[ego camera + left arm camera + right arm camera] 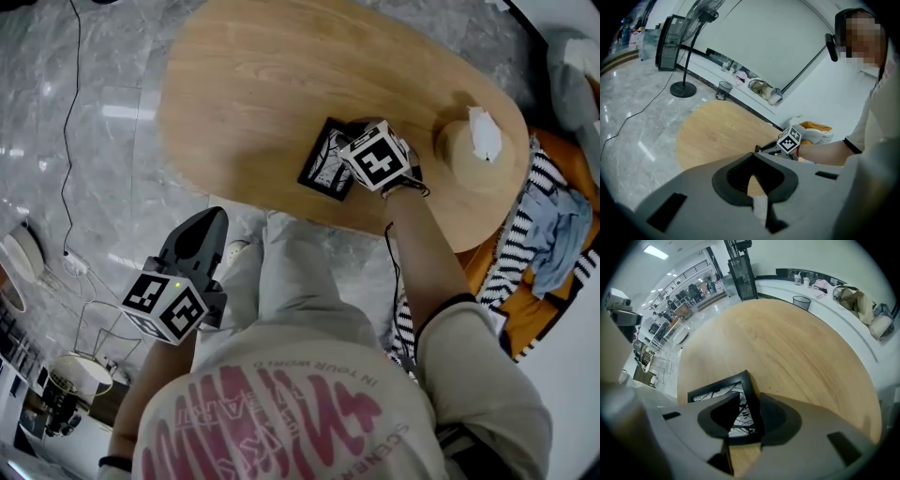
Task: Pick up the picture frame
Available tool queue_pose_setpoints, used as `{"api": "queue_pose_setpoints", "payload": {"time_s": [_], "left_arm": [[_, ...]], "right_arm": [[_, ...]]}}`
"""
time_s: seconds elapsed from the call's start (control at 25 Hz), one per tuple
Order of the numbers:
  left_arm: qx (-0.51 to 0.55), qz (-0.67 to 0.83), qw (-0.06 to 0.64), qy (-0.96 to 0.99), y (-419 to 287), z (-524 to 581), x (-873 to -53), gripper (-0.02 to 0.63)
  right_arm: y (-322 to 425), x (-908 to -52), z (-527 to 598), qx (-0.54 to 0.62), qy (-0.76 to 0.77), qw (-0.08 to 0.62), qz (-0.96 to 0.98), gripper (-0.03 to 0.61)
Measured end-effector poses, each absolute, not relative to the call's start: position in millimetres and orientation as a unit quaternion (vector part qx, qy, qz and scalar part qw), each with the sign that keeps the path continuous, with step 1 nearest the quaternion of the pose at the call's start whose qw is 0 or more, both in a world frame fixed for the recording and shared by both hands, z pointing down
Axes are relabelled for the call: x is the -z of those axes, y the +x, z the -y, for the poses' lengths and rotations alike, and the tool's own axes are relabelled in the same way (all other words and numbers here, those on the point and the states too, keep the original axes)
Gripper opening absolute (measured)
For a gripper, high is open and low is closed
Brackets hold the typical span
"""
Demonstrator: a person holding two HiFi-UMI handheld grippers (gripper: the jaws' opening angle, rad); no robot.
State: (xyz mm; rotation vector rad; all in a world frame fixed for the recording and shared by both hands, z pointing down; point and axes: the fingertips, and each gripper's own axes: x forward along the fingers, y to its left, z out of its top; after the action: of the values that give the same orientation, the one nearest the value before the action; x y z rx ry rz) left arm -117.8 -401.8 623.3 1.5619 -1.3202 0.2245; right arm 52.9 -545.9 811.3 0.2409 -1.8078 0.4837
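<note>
The picture frame [323, 161], black with a black-and-white print, lies flat near the front edge of the oval wooden table [262, 84]. My right gripper [367, 142] points steeply down onto the frame's right side, its marker cube hiding the tips in the head view. In the right gripper view the frame [717, 386] has its right edge between the jaws of the right gripper [750, 395]. One jaw stands over the print, the other outside the edge, with a gap showing. My left gripper [202, 232] hangs off the table by the person's leg, tips together and empty [753, 153].
A round beige tissue holder [476, 152] with white tissue stands at the table's right end. Striped and orange cloth [548, 234] is piled beside it. A cable [67, 141] runs over the marble floor at left. A fan stand [683, 89] and a bin [723, 90] stand beyond the table.
</note>
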Motion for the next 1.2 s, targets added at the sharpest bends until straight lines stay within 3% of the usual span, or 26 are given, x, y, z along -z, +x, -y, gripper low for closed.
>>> {"api": "queue_pose_setpoints", "payload": {"time_s": [0.44,0.84,1.2], "left_arm": [[-0.077,0.561,0.503,0.653,-126.4,387.0,-614.0,0.003],[-0.083,0.57,0.488,0.656,-123.6,376.2,-604.6,0.003],[-0.116,0.559,0.44,0.693,-108.7,379.9,-587.6,0.003]], "right_arm": [[75.1,-812.2,533.2,-0.331,0.215,0.584,0.71,0.087],[101.2,-811.6,482.9,-0.521,0.327,0.479,0.627,0.072],[119.2,-777.1,458.7,-0.603,0.39,0.356,0.598,0.072]]}}
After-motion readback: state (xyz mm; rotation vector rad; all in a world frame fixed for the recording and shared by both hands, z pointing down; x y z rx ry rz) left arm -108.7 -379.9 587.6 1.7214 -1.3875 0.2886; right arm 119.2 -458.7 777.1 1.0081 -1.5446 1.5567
